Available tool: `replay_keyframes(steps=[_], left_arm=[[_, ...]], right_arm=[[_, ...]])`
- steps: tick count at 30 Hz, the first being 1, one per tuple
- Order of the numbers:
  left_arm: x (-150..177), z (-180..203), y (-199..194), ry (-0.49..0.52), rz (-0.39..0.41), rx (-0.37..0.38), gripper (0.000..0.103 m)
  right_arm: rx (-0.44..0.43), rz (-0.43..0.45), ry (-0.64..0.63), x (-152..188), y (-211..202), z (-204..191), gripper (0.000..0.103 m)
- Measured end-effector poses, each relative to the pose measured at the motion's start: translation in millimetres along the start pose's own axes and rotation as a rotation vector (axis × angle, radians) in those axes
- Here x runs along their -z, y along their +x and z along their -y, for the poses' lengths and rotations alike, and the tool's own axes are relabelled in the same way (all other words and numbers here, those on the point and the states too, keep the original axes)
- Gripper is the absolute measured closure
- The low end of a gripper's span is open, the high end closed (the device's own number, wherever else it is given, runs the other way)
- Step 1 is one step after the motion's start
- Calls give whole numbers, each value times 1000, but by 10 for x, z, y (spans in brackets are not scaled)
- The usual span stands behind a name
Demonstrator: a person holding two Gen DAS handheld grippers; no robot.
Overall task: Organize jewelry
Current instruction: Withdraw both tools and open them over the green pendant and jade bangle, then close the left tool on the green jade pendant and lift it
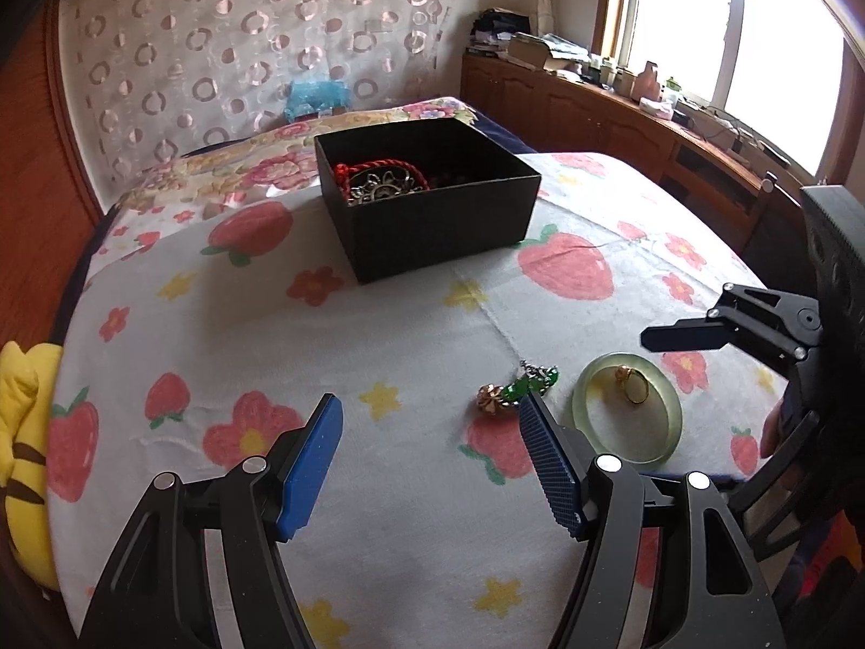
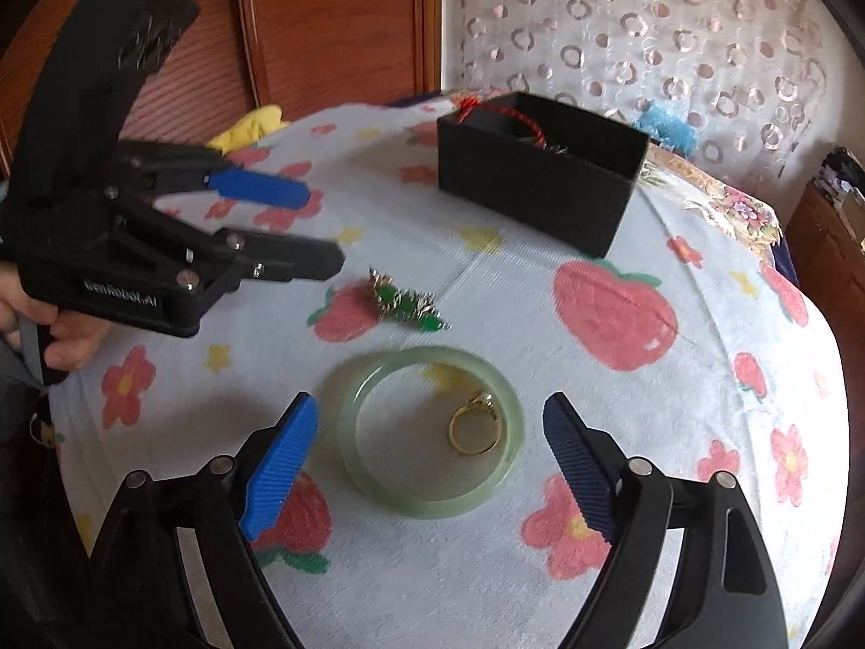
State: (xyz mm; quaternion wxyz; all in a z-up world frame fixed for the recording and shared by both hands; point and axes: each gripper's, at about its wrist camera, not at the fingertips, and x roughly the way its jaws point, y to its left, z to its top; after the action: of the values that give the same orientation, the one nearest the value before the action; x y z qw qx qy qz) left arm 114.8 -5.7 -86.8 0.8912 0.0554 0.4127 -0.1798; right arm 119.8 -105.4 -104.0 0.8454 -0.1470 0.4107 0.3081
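Observation:
A black open box [image 1: 432, 216] holds a red cord and silver jewelry [image 1: 378, 184]; it also shows in the right wrist view [image 2: 535, 184]. A pale green jade bangle [image 2: 432, 430] lies flat on the strawberry cloth with a gold ring [image 2: 474, 424] inside it. A green-and-gold brooch [image 2: 408, 300] lies beyond it, and also shows in the left wrist view [image 1: 516, 389]. My left gripper [image 1: 430, 422] is open and empty, just left of the brooch. My right gripper [image 2: 430, 422] is open and empty, its fingers either side of the bangle [image 1: 627, 411].
The round table has a flower-and-strawberry cloth [image 1: 270, 335]. A yellow plush toy [image 1: 24, 432] sits at its left edge. A bed with floral bedding [image 1: 259, 157] lies behind. A wooden cabinet [image 1: 621, 108] with clutter runs under the window.

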Motion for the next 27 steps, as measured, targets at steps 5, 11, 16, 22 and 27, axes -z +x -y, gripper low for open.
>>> replay_keyframes(steps=[5,11,16,22,27], left_arm=[[-30,99,1,18,0,14,38],[-93,275,19,64,-6,29,45],[-139,394,85,105,-20,45,59],[-182,512,197,157,-44,60,73],[-193,551,276,190,-74,61,74]], right_arm=[[-2,-16,-14,37,38,-1,27],[-3,-22,-3,107,-30,76,29],[14,-12,33,214,-133,168,29],[48,-8,64,287,-171,292,29],[48,-1,66,290,-171,306,28]])
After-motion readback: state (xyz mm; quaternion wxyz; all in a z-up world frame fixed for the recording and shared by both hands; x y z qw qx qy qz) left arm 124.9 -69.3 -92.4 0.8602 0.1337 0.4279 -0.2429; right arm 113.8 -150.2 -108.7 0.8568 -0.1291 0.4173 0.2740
